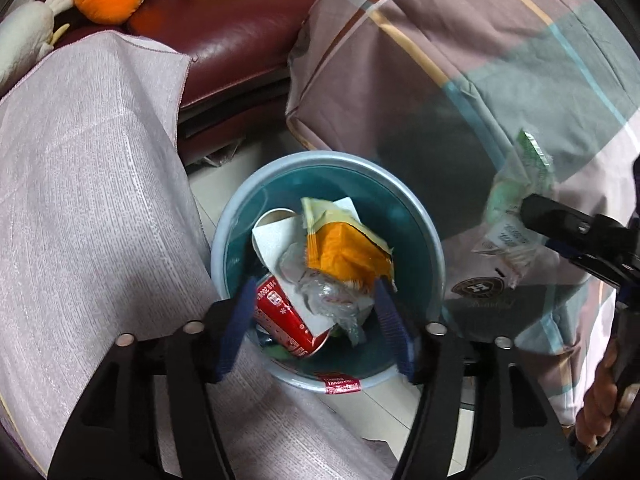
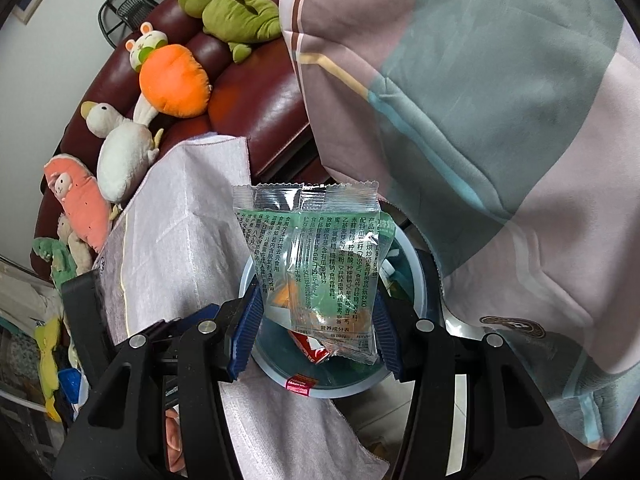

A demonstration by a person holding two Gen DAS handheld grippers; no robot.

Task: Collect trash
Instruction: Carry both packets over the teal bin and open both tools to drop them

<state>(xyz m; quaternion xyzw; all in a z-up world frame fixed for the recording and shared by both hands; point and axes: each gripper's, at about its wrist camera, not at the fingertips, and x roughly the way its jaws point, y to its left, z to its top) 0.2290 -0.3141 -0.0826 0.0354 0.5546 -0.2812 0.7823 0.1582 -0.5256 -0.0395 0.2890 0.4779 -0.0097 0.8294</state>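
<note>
A round bin with a teal inside and a pale blue rim stands on the floor between two draped cloths. In it lie a red can, an orange and yellow wrapper, white paper and crumpled clear plastic. My left gripper hangs open right over the bin, nothing between its blue pads. My right gripper is shut on a clear green printed snack packet, held upright above the bin's rim. In the left wrist view that packet hangs off to the bin's right.
A pale grey-pink cloth covers the left side, and striped bedding drapes on the right. Behind is a maroon leather sofa with plush toys. Pale floor tiles show beneath the bin.
</note>
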